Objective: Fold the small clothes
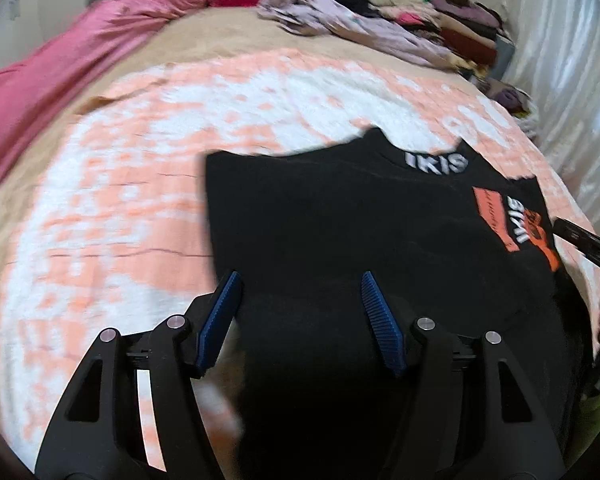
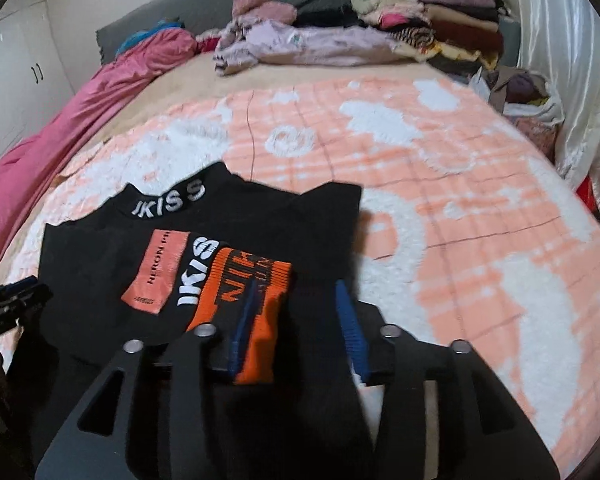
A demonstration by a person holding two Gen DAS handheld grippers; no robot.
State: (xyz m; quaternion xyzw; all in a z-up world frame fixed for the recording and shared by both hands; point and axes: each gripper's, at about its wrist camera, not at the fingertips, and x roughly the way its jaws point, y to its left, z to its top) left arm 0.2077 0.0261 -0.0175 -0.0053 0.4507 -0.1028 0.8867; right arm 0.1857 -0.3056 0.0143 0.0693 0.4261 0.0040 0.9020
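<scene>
A black top (image 1: pixel 339 216) with white lettering on its collar and orange printed patches lies flat on the peach-and-white blanket (image 1: pixel 120 200). My left gripper (image 1: pixel 300 280) hovers over the top's lower left part, blue pads wide apart and nothing pinched. In the right wrist view the black top (image 2: pixel 100 264) lies at lower left. My right gripper (image 2: pixel 298 296) stands open over its right side. A fold of the orange print (image 2: pixel 260 344) lies between the pads, which do not press on it. The left gripper's fingers (image 2: pixel 16 296) show at the left edge.
A pink quilt (image 2: pixel 60 120) runs along the bed's left side. Loose lilac garments (image 2: pixel 307 48) and a stack of folded clothes (image 2: pixel 451 20) lie at the head of the bed. A white curtain (image 2: pixel 571 60) hangs on the right, with a bag of clothes (image 2: pixel 527 96) beside it.
</scene>
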